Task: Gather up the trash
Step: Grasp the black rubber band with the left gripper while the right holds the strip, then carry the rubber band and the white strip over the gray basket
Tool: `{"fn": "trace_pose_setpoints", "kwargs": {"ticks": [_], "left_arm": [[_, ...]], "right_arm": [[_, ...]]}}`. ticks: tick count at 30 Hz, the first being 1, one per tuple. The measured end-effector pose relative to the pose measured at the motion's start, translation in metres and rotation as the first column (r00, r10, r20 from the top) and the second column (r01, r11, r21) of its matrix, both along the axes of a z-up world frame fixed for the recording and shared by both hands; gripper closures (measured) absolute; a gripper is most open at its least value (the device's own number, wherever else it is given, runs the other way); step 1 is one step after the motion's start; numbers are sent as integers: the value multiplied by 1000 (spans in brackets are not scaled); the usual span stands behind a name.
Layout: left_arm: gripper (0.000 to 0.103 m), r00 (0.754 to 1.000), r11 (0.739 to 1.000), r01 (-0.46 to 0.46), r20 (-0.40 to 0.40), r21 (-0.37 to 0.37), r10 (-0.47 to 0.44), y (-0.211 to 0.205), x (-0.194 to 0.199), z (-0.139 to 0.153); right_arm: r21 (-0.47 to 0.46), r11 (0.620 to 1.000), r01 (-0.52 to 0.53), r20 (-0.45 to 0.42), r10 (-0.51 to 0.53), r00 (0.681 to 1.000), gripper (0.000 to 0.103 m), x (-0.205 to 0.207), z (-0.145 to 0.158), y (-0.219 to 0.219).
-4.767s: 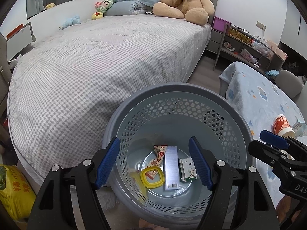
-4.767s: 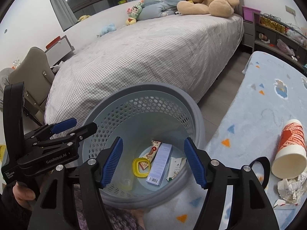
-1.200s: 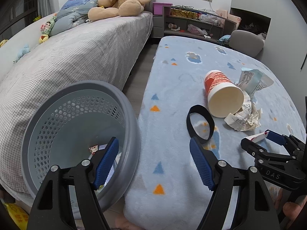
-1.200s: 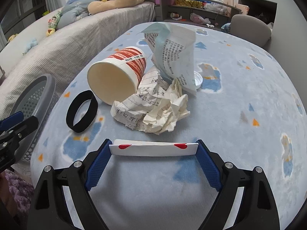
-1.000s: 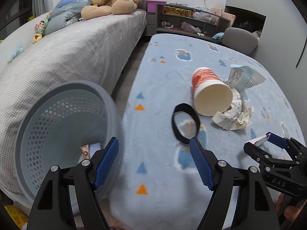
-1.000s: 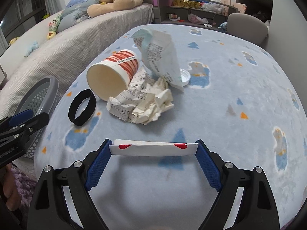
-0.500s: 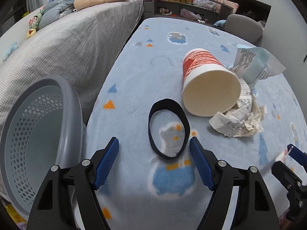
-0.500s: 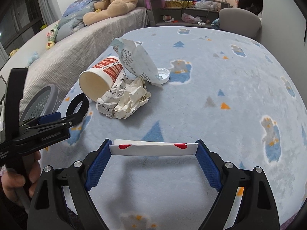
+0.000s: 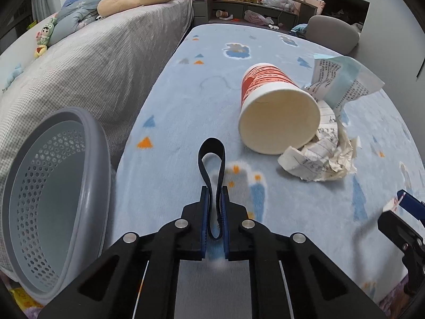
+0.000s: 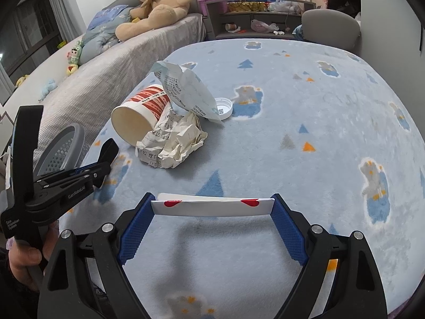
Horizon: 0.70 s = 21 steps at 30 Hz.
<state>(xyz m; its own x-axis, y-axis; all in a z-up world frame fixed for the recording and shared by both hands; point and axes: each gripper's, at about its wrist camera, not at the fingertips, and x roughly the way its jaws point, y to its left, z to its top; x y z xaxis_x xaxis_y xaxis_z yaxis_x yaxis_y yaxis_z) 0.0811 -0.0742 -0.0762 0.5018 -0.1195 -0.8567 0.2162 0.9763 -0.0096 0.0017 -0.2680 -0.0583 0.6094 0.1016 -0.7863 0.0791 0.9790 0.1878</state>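
Blanket (image 10: 292, 122): L fingers (image 9: 214, 214) closing on band (image 9: 211, 159); R fingers (image 10: 212, 207) grasp card (image 10: 212, 207); cap (image 10: 223, 107) R-view only.

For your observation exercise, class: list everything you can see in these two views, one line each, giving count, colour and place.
black band: 1, black, pinched in left jaws
white box: 1, white with red marks, between right jaws
paper cup: 1, red and white, on its side on blanket
crumpled paper: 1, white, against cup
printed wrapper: 1, white and pale blue, behind cup
bottle cap: 1, white, beside wrapper
basket: 1, grey, left of blanket
blanket: 1, light blue
teddy bear: 1, tan, on bed
left gripper: closing on band
right gripper: holding box
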Motion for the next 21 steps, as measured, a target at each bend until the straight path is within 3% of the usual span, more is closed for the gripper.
{"fn": "trace_pose_setpoints", "kwargs": {"ticks": [11, 21], "left_arm": [[94, 996, 998, -39, 72, -49, 43, 52, -24, 40], [94, 987, 994, -111, 112, -13, 112, 125, -24, 65]], "right_arm": [[-26, 997, -79, 15, 79, 997, 18, 4, 16, 45], [-21, 976, -217, 68, 218, 974, 18, 31, 41, 119]]}}
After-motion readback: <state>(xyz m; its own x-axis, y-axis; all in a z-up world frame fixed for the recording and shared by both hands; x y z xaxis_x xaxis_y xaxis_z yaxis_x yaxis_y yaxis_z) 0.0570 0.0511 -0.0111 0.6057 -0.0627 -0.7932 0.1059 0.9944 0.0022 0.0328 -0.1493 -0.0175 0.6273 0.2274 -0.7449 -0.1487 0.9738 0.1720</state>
